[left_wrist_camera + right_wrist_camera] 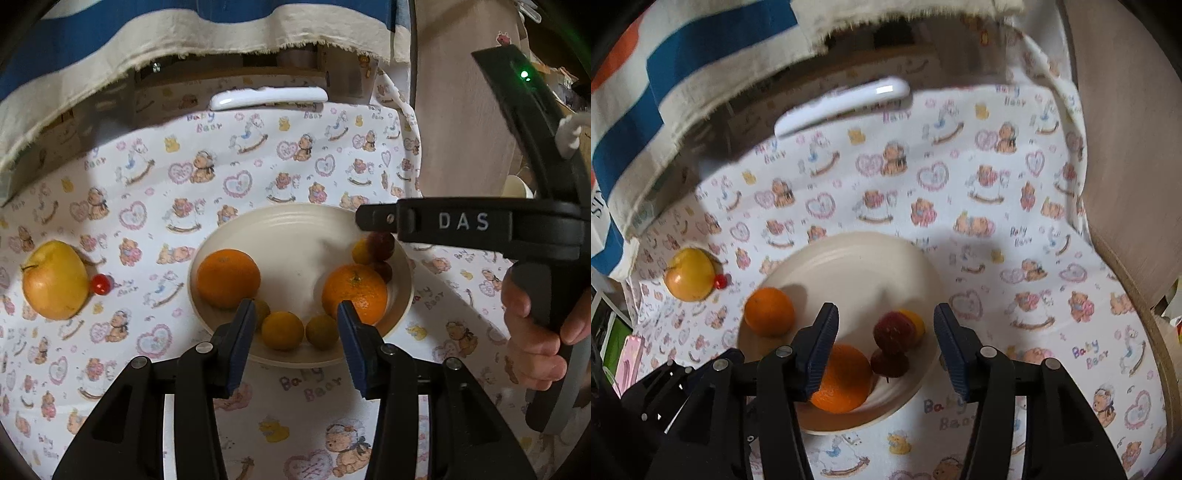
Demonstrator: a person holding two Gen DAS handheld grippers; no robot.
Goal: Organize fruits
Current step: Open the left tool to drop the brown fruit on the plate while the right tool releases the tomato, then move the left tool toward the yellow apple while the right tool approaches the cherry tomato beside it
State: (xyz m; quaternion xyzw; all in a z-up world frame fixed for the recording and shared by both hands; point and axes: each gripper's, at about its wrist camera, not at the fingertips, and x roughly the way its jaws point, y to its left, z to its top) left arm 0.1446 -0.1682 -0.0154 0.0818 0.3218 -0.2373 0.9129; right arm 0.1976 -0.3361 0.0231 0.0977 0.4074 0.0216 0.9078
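Note:
A cream plate (295, 229) (857, 258) holds two oranges (228, 277) (354, 291), three small yellow-green fruits (282, 329) at its near rim, and small dark red and yellow fruits (380, 245) (894, 328) at its right. A yellow apple (55, 280) (690, 280) and a small red fruit (102, 283) (720, 281) lie on the cloth left of the plate. My left gripper (295, 317) is open and empty over the plate's near rim. My right gripper (884, 325) is open and empty above the red fruits; it also shows in the left wrist view (369, 218).
The table is covered by a white bear-print cloth (184, 184). A white flat object (269, 98) (842, 103) lies at the far edge. A blue and cream fabric (110, 37) hangs behind. A wooden panel (1126, 147) stands at the right.

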